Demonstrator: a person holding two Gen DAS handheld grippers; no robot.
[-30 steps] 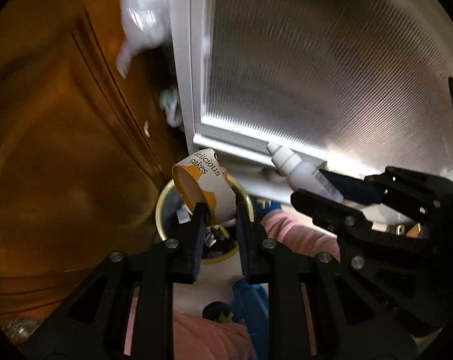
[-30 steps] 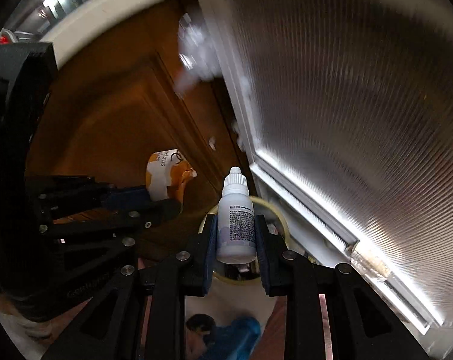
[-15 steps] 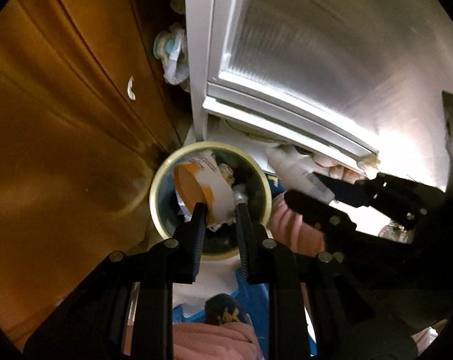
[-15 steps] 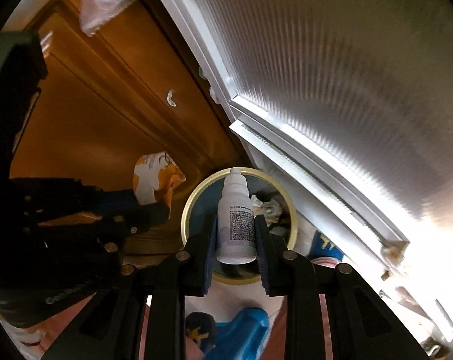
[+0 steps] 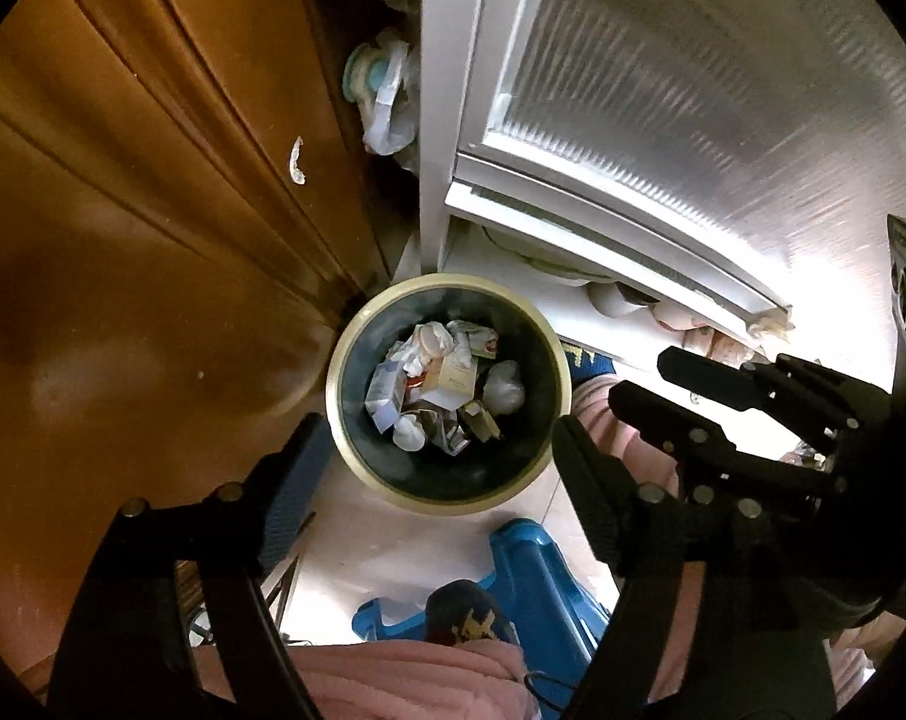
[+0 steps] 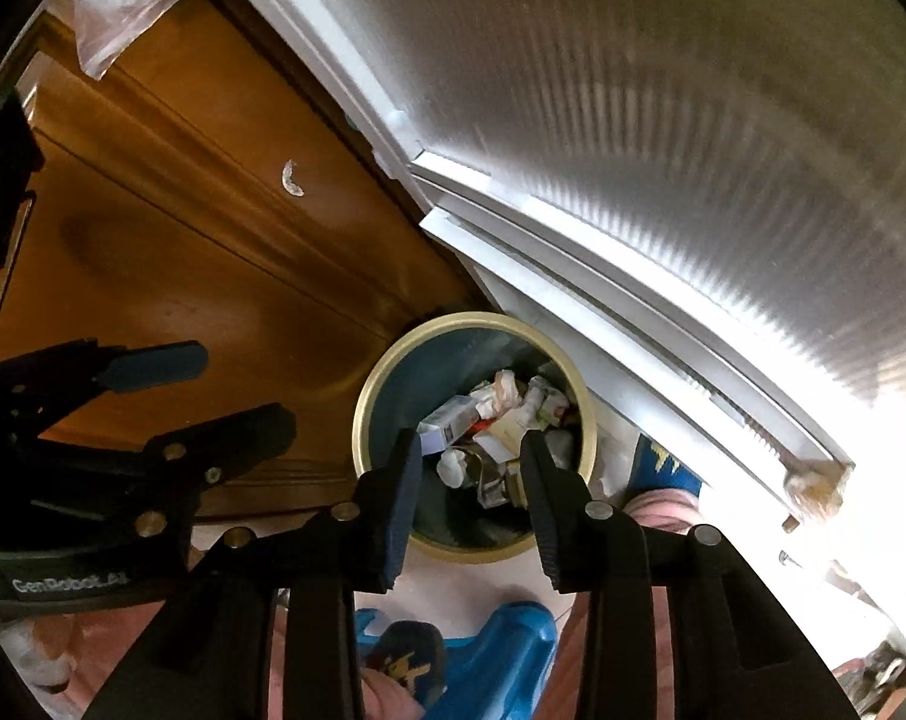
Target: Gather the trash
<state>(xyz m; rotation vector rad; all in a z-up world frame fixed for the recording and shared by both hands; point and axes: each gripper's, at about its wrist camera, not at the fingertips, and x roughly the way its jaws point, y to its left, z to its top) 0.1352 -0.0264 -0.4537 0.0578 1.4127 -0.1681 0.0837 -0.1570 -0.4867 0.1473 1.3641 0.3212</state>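
A round trash bin (image 5: pixel 348 354) with a cream rim and dark inside stands on the floor below me, and its rim also shows in the right wrist view (image 6: pixel 369 402). It holds several crumpled papers and small cartons (image 5: pixel 441 384). My left gripper (image 5: pixel 438 438) is open and empty above the bin's near side. My right gripper (image 6: pixel 471 450) is open and empty above the bin. Each gripper shows in the other's view, the right one (image 5: pixel 645 378) and the left one (image 6: pixel 237 390), both with jaws apart.
A brown wooden cabinet door (image 5: pixel 123 210) stands left of the bin. A white-framed frosted glass door (image 5: pixel 663 120) stands on the right. A blue plastic stool (image 5: pixel 525 576) and the person's pink-clad legs (image 5: pixel 405 672) are below. A plastic bag (image 5: pixel 387 102) hangs in the corner.
Both grippers have opened. The orange-and-white cake cup has left the left gripper and the white dropper bottle has left the right one. Both views now look down into the bin.
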